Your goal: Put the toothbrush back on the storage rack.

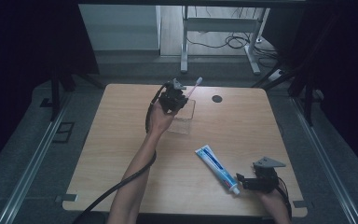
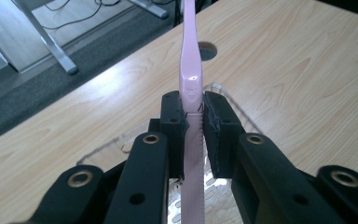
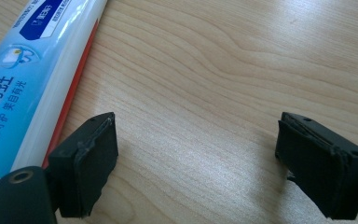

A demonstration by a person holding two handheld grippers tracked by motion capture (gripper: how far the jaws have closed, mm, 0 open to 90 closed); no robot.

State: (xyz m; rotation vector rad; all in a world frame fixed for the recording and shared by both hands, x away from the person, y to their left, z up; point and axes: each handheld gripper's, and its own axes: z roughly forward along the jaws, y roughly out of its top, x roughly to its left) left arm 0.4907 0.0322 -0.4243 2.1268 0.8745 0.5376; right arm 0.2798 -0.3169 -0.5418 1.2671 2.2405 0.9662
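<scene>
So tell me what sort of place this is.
Probably a lab or recording room: a bare wooden table between dark curtains, floor rails alongside, and a desk frame with loose cables behind.

One pink toothbrush (image 1: 195,86), one toothpaste tube (image 1: 216,168), one clear plastic tray (image 1: 184,122), two grippers, left (image 1: 181,97) and right (image 1: 241,182), one wooden table (image 1: 242,126), one round hole (image 1: 216,99)
</scene>
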